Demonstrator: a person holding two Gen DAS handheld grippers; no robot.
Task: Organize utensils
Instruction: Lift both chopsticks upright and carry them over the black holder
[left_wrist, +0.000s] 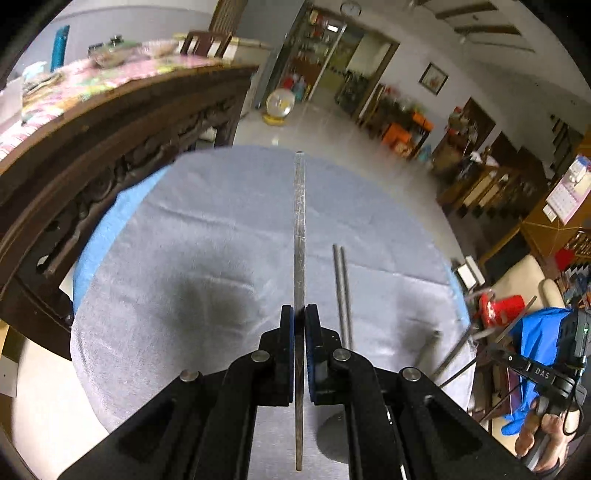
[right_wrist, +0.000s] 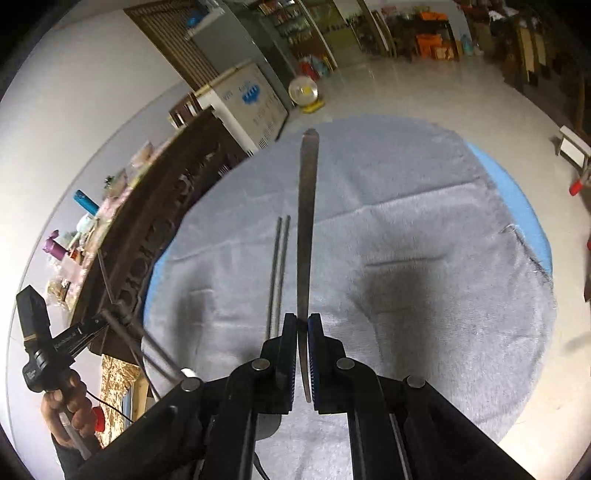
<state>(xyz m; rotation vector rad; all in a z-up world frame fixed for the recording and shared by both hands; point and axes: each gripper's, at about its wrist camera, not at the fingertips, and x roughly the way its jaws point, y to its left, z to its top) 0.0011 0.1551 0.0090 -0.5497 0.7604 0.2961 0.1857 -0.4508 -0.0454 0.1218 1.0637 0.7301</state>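
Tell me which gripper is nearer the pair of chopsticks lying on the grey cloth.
Neither clearly. The chopsticks lie between them: just right of the left gripper and just left of the right gripper. Each gripper holds a metal utensil.

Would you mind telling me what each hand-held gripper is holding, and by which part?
Each is shut on a flat metal utensil's handle: left hand-held gripper mid-handle, right hand-held gripper likewise.
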